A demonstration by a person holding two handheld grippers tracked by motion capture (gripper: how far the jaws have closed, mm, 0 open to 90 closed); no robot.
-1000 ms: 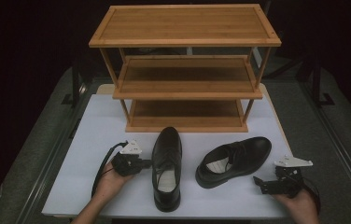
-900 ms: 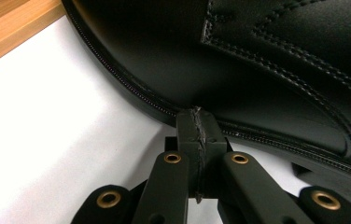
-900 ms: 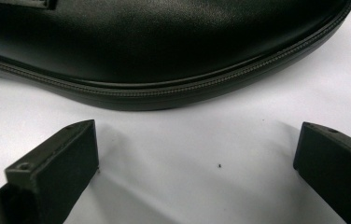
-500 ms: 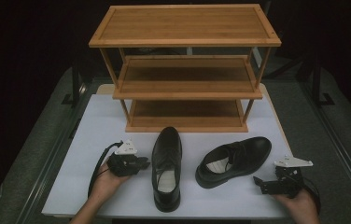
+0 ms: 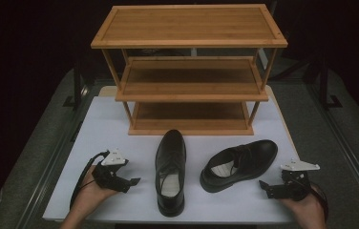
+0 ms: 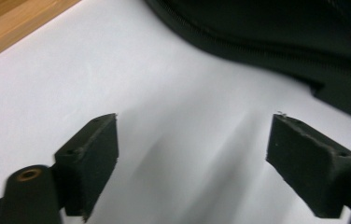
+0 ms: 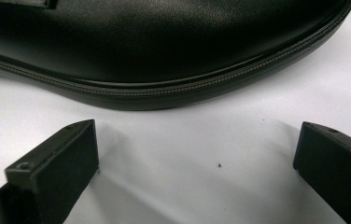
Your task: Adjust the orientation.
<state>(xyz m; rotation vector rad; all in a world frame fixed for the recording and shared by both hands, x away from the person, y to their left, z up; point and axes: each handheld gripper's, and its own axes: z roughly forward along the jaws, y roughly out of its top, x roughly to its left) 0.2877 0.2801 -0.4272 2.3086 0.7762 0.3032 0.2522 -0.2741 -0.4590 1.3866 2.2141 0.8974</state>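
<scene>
Two black leather shoes lie on the white table top (image 5: 110, 129). The left shoe (image 5: 170, 169) points its toe at the rack; the right shoe (image 5: 242, 162) lies slanted, toe to the far right. My left gripper (image 5: 133, 182) sits a little to the left of the left shoe, apart from it. Its jaws have just been opening and stand open with nothing between them (image 6: 197, 158); the shoe's side (image 6: 281, 32) lies ahead. My right gripper (image 5: 263, 186) rests beside the right shoe's toe (image 7: 164, 46), open and empty (image 7: 197, 163).
A three-tier bamboo shoe rack (image 5: 189, 71) stands at the back of the table top, its bottom shelf just beyond the shoes; its edge (image 6: 15, 18) also shows in the left gripper view. Dark floor and metal rails flank the table on both sides.
My left gripper has drawn back leftward, away from the left shoe, toward the table's near edge. The shoes and the right gripper have kept still.
</scene>
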